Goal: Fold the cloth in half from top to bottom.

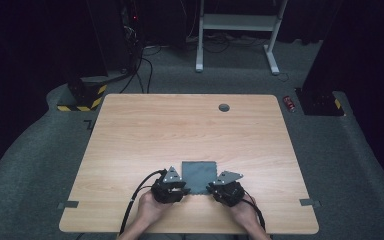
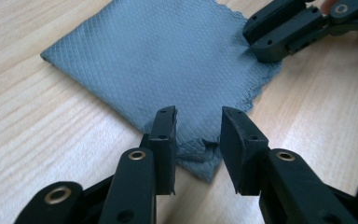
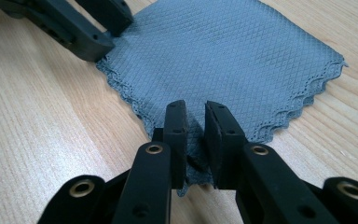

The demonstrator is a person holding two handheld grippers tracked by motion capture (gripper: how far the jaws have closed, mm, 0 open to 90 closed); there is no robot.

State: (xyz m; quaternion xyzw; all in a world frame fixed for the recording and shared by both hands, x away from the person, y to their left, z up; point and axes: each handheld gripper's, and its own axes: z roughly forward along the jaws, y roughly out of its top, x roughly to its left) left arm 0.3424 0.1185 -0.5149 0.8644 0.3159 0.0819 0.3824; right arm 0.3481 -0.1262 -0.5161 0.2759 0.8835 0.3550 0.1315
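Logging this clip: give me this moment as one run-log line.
item: grey cloth flat on table | left tongs: open, straddling near corner | right tongs: nearly closed on other near corner | lifted: no

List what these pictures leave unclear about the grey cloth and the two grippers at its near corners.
- Grey diamond-textured cloth: its near corners, high view, covered by the left gripper and right gripper.
- Right gripper: whether its narrow-set jaws truly pinch the corner, right gripper view, hidden between them.
- Cloth layers: one or folded, too fine to tell.
- Small red object on the floor: too small.
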